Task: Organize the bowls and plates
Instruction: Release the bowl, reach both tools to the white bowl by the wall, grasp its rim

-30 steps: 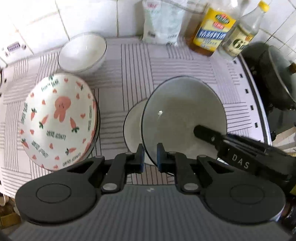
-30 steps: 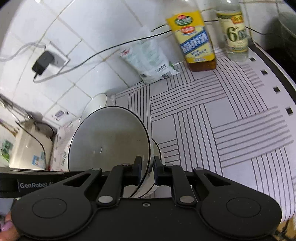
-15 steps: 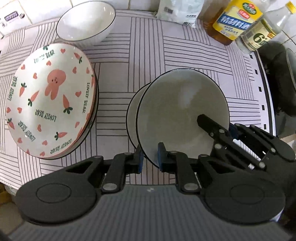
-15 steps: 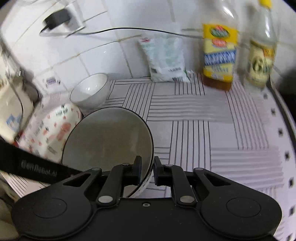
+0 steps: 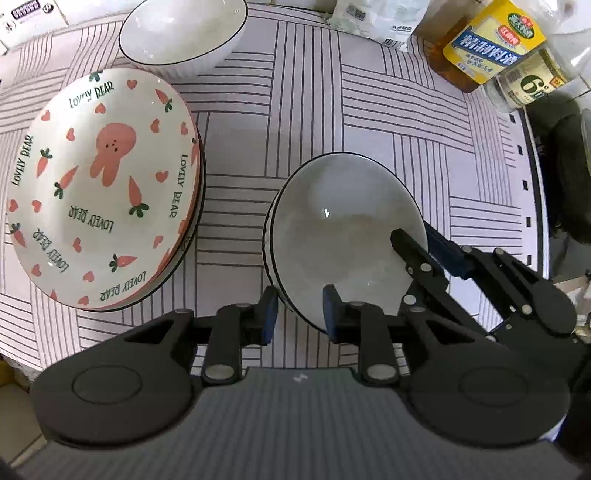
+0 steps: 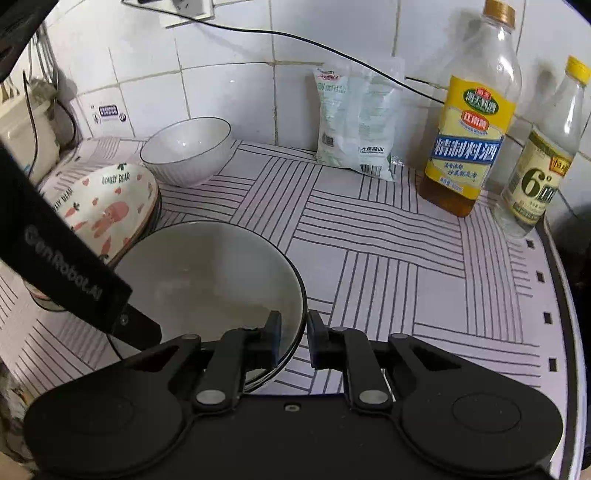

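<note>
A white bowl with a dark rim (image 5: 343,229) (image 6: 207,280) sits nested on another bowl of the same kind on the striped mat. My left gripper (image 5: 299,317) has its jaws parted, one on each side of the bowl's near rim. My right gripper (image 6: 293,341) also straddles the rim with its jaws a little apart; it shows in the left wrist view (image 5: 424,247). A stack of carrot-and-bunny plates (image 5: 99,188) (image 6: 107,210) lies to the left. A third white bowl (image 5: 181,33) (image 6: 186,149) stands at the back left.
A white packet (image 6: 354,122), a cooking-wine bottle (image 6: 469,125) and a vinegar bottle (image 6: 539,170) stand along the tiled back wall. A dark pot (image 5: 569,173) is at the right past the mat's edge. A cable runs along the wall.
The held bowl has come down level onto the other bowl. Both grippers' jaws have parted around its rim.
</note>
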`<state>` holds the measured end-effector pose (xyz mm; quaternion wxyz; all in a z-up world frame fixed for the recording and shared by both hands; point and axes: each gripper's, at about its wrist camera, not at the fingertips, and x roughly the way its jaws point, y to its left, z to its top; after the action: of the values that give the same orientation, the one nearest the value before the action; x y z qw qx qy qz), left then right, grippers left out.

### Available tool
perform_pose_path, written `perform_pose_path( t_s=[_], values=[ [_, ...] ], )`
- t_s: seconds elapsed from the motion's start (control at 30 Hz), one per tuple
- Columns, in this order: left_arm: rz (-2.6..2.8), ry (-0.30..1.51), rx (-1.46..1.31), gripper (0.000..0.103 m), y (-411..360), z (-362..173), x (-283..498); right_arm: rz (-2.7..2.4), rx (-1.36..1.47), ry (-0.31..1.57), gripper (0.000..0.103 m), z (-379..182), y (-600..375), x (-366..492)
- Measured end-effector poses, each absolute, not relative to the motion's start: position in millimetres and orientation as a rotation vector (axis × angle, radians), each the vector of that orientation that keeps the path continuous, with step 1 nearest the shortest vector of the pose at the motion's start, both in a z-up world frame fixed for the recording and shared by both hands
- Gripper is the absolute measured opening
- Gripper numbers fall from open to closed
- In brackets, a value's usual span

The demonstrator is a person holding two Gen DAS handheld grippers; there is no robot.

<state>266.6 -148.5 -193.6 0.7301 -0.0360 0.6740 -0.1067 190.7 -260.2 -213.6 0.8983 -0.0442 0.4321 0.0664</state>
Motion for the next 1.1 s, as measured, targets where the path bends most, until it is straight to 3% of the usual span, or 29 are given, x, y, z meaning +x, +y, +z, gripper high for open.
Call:
perform_pose_path(
  t_s=[0.23, 0.53, 0.8, 1.1],
  values=[
    [-0.306, 1.484, -0.081, 0.024, -140.6, -187.1, 266.5, 0.086, -0.048, 0.918, 0.018, -204.0, -258.0, 187.7],
    [-0.477, 1.287, -0.022, 0.03, -110.4, -131.8, 261.1, 0.119, 0.171, 0.82, 0.021, -152.8, -244.8, 166.6],
    [-0.547, 1.126, 0.023, 0.038, -56.4, -98.4, 275.3, 0.194, 0.323, 0.772, 0.037, -131.1, -220.0, 174.7],
    [-0.518, 1.073, 0.001, 0.047, 3.9, -108.1, 321.7, 0.182, 0.413, 0.736, 0.06, -135.4, -187.3, 211.3]
  ],
)
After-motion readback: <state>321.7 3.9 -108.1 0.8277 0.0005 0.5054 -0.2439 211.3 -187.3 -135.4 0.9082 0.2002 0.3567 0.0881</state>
